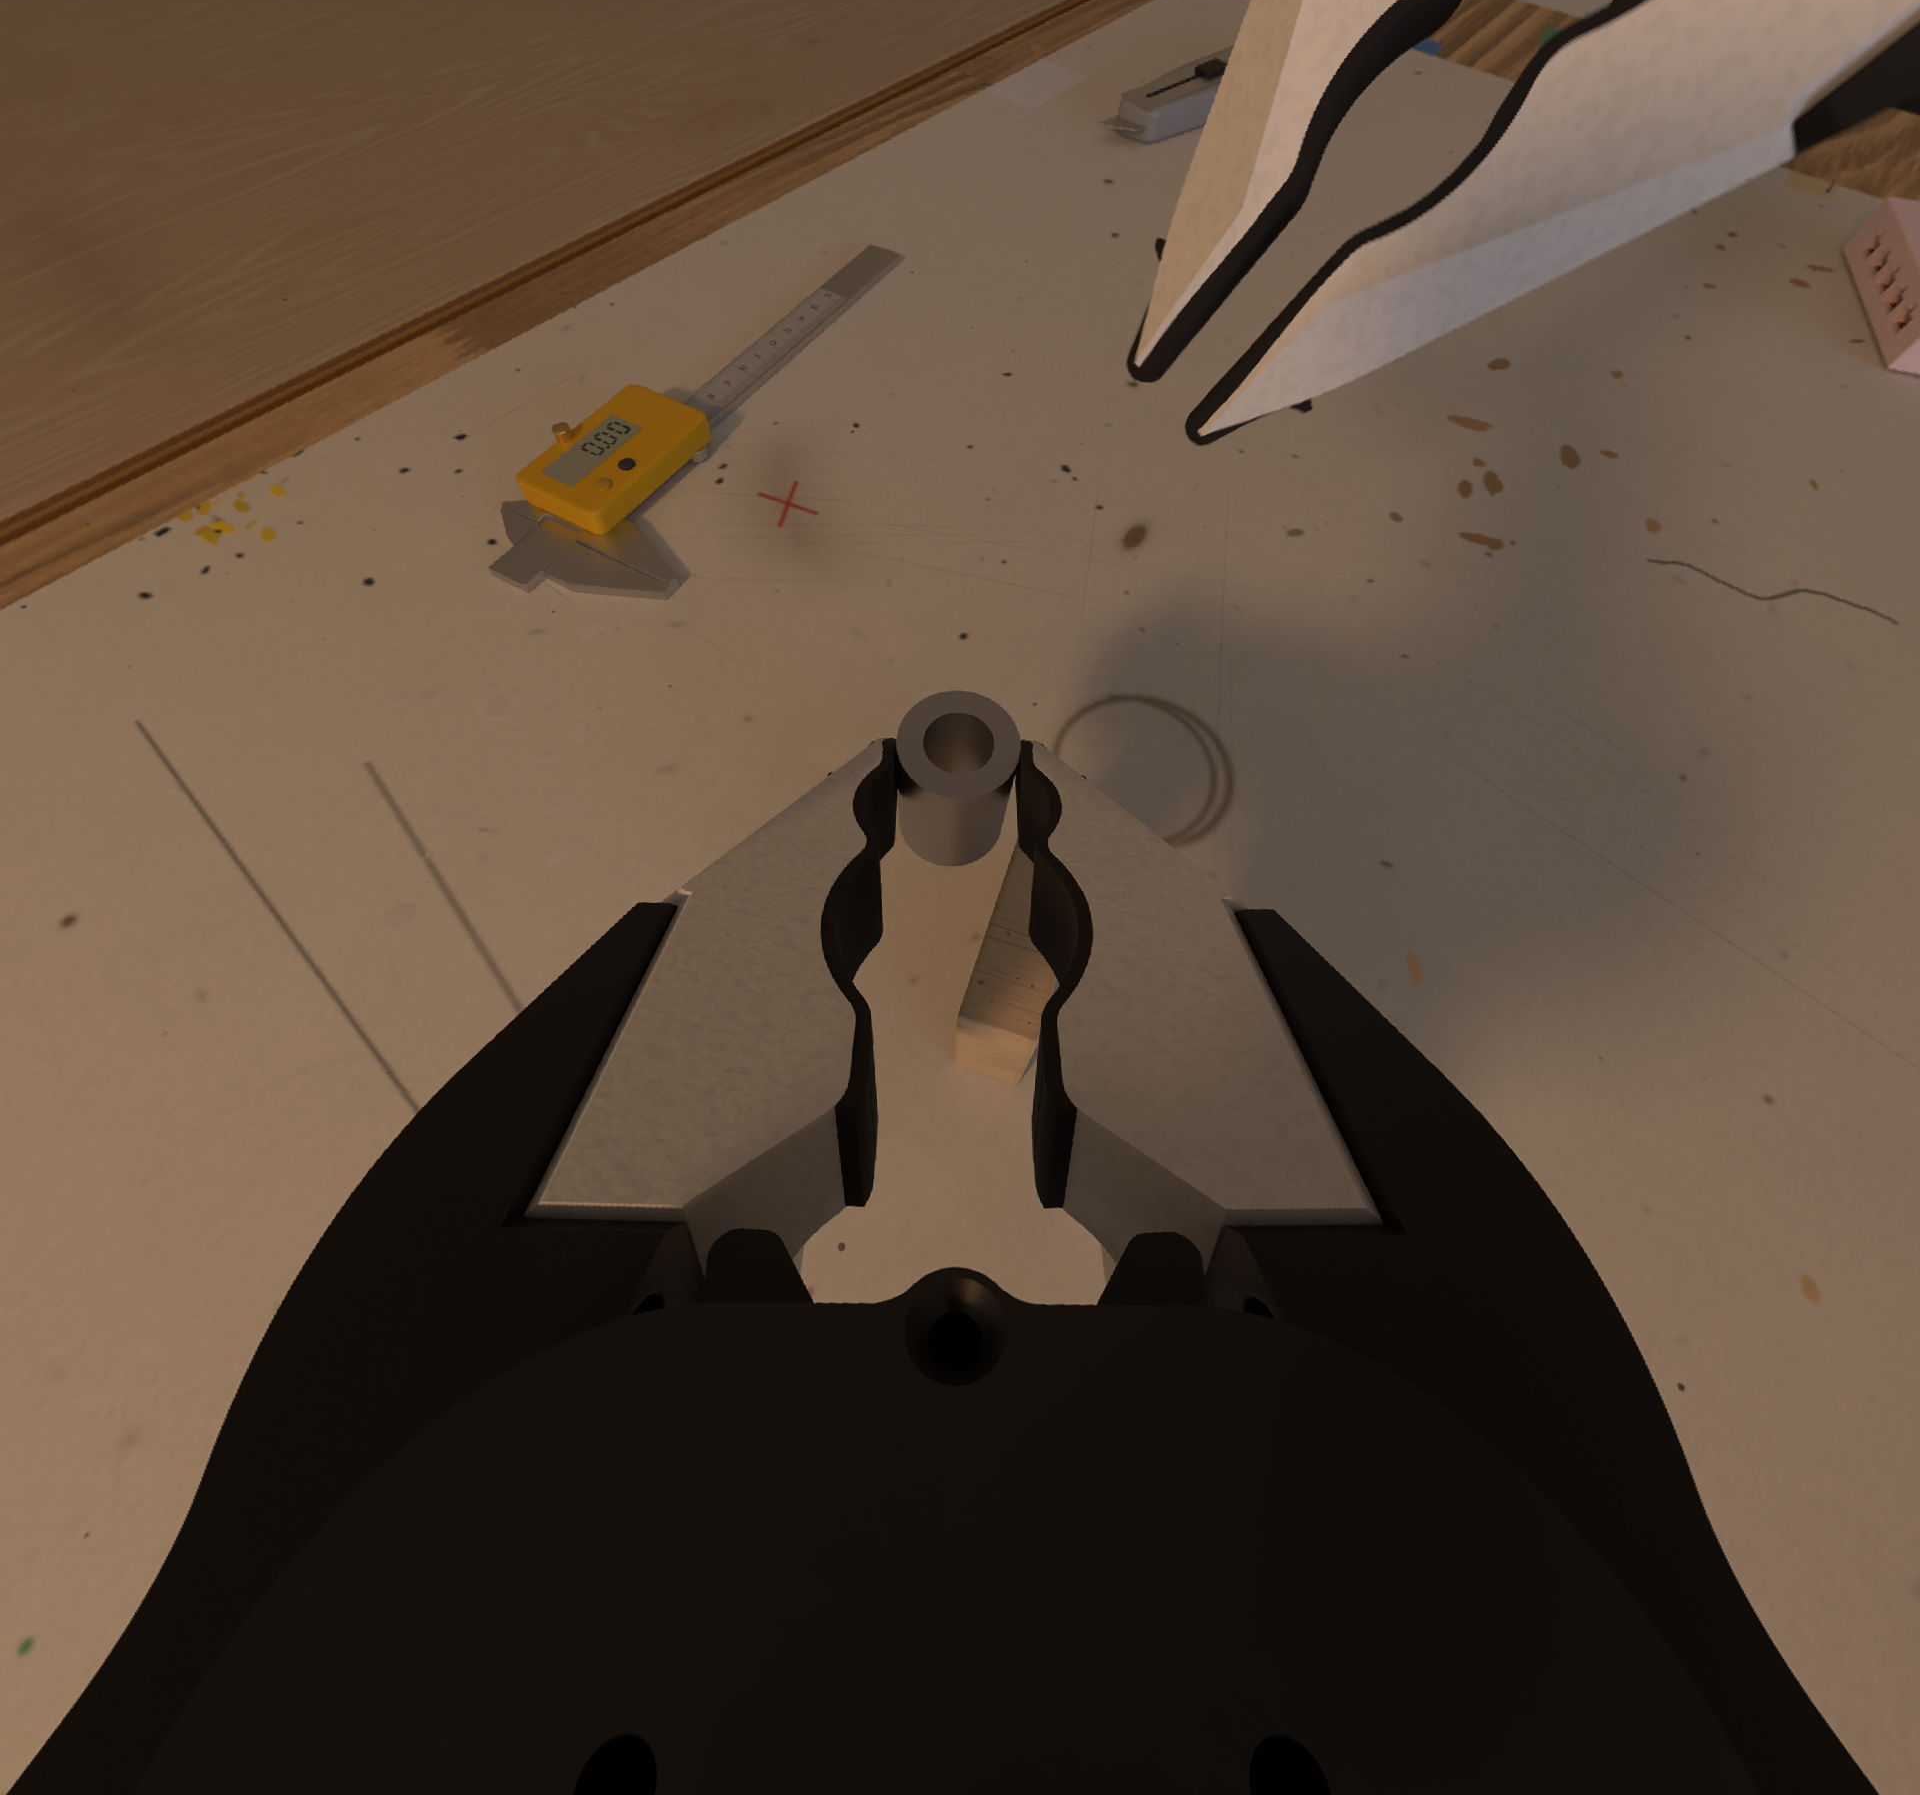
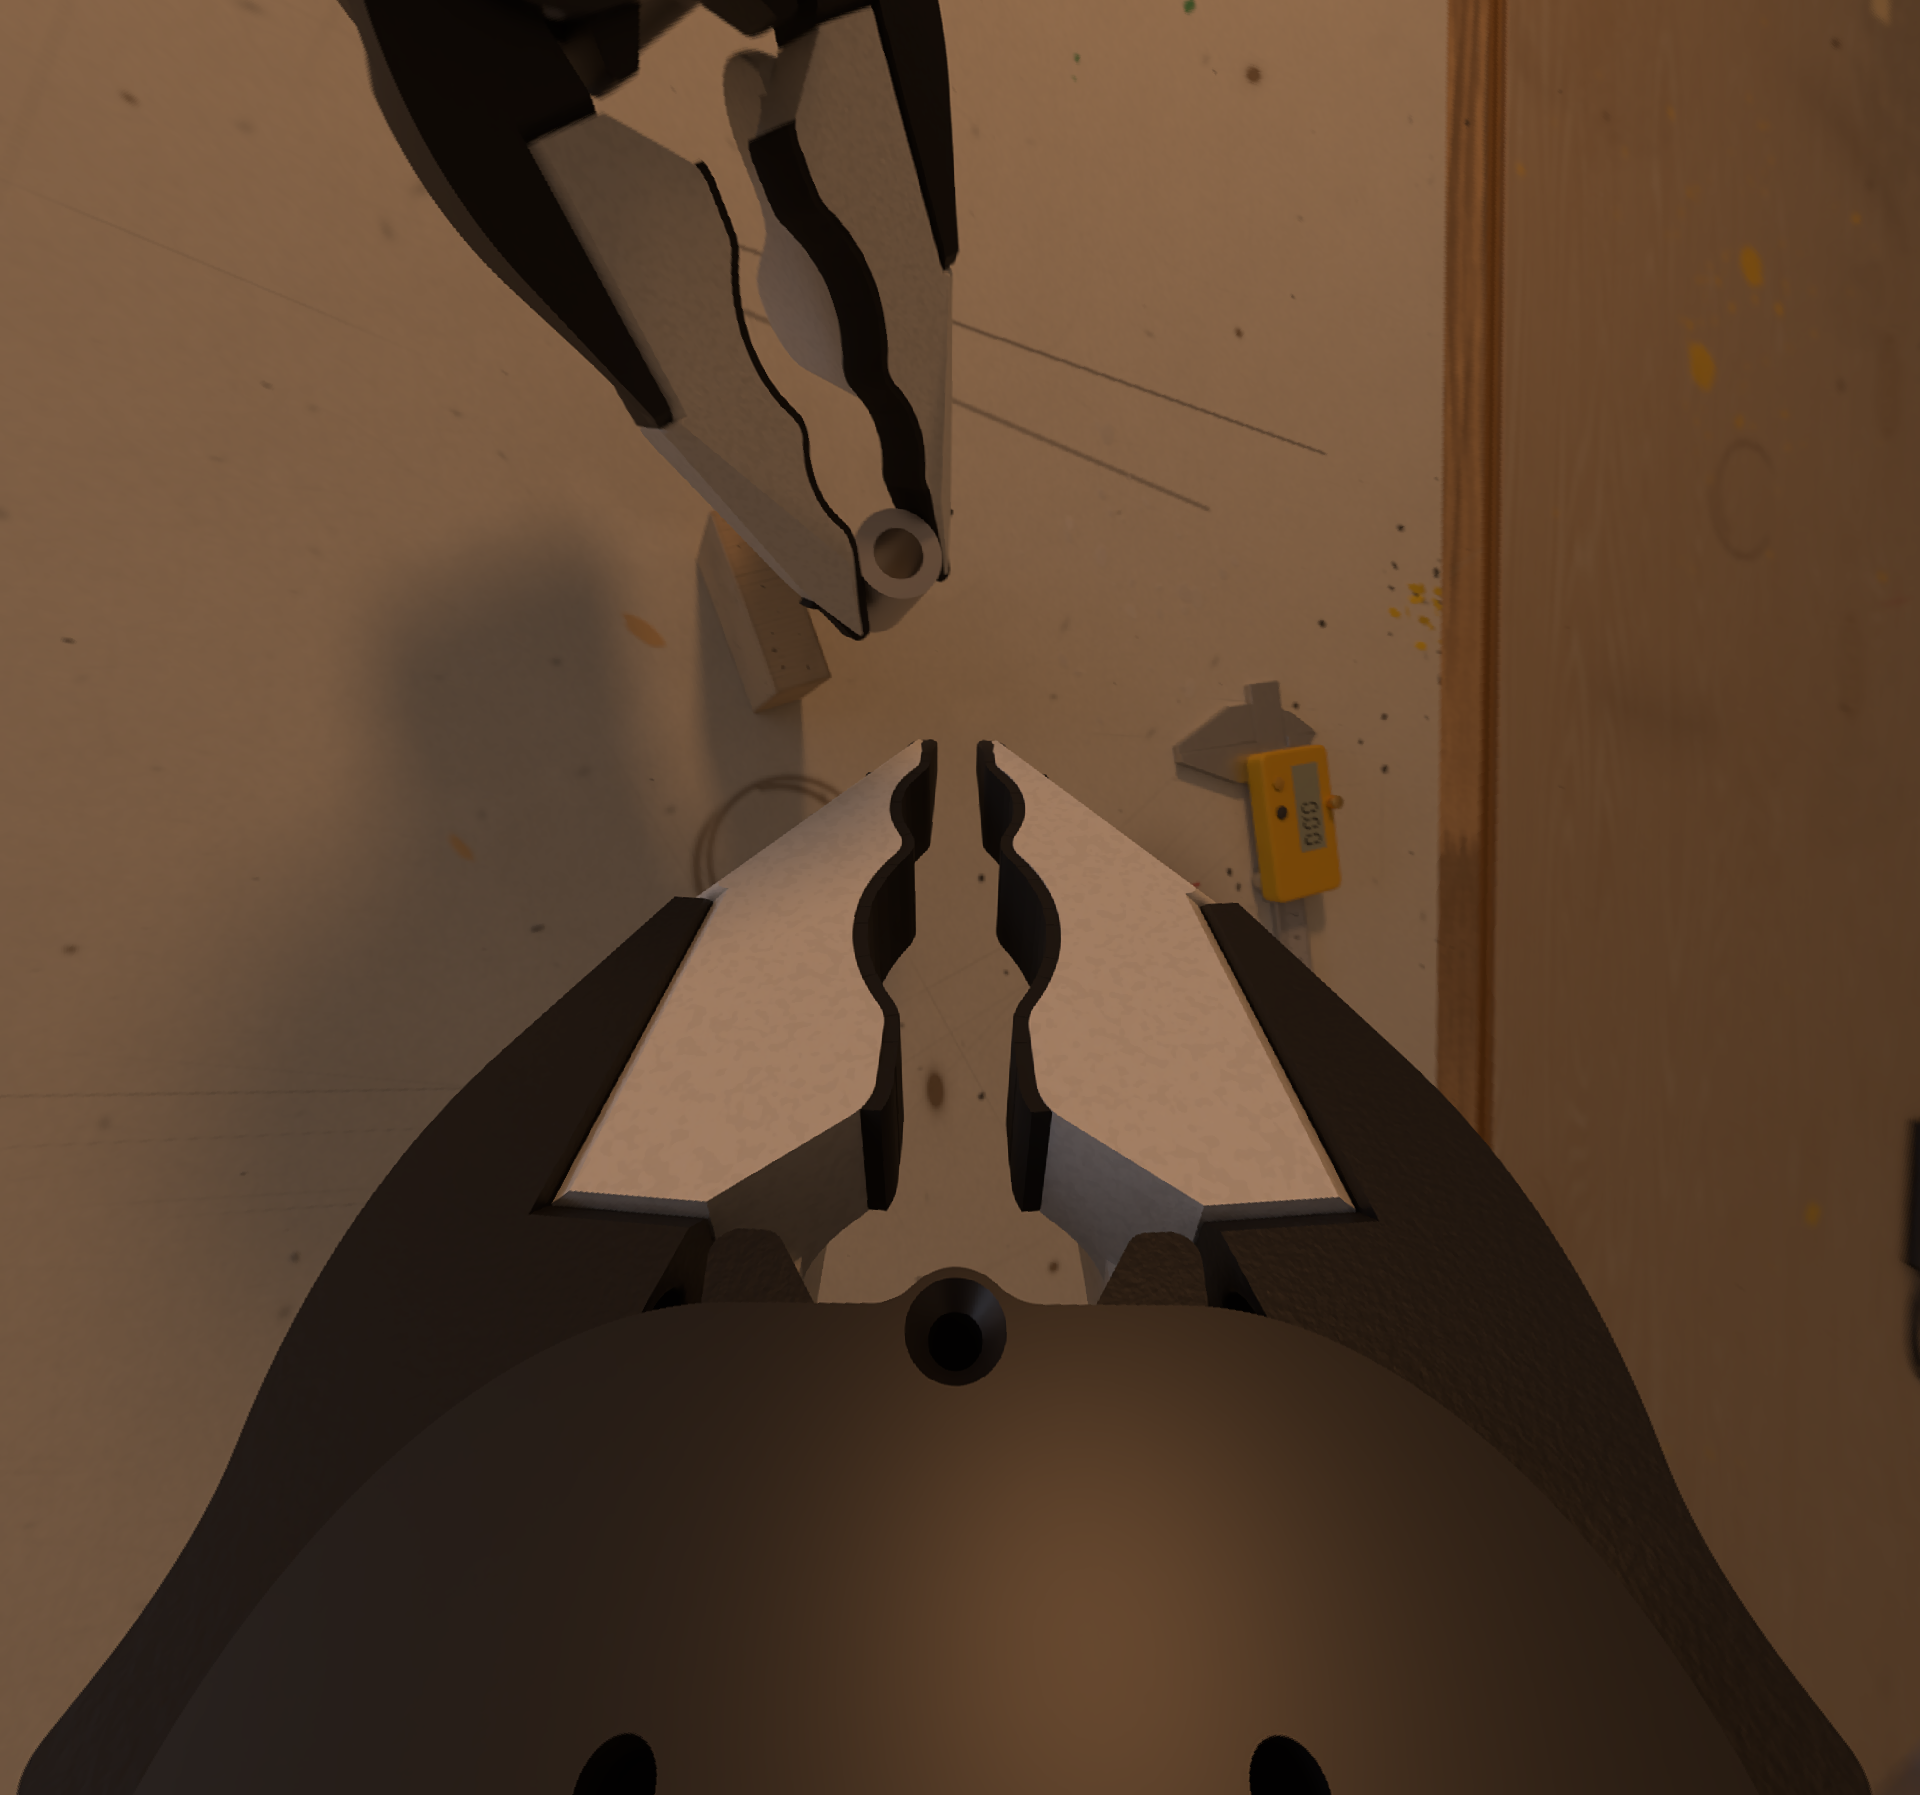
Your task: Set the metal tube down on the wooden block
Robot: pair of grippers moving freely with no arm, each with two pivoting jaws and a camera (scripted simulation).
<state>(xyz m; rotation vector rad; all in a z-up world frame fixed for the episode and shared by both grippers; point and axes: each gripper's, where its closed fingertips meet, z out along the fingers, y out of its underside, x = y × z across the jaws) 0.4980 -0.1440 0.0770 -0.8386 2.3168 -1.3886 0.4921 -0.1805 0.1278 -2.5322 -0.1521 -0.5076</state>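
Overhead, the left tongs (image 1: 956, 758) are gripping the metal tube (image 1: 954, 779) at their very tips, one finger pressing each side. The tube is sitting upright in the grip, open bore facing the camera, and hanging above the worktop (image 1: 1455, 914) rather than resting on anything. Between the fingers, lower down, a pale wooden block (image 1: 1003, 1007) is showing on the worktop; it is lying a little to the right of the tube and looks to be below it, though how far the tube is hanging above the block is hard to judge from this angle.

From the right wrist view the same grip is showing: the left tongs (image 2: 899, 571) are reaching down from the top of the frame with the tube (image 2: 900, 563) pinched at the tips, and the block (image 2: 764, 633) is lying just beside them to the left, partly covered by one finger.

The right tongs (image 2: 956, 748) are hovering apart from the tube, holding nothing, fingers standing slightly apart with a narrow gap between the tips. In the left wrist view they (image 1: 1169, 400) are hanging at upper right, well clear of the tube.

A yellow caliper (image 1: 613, 472) is lying on the worktop to the left, near a small red cross mark (image 1: 788, 504). A wooden board (image 1: 416, 135) is running along the far edge.
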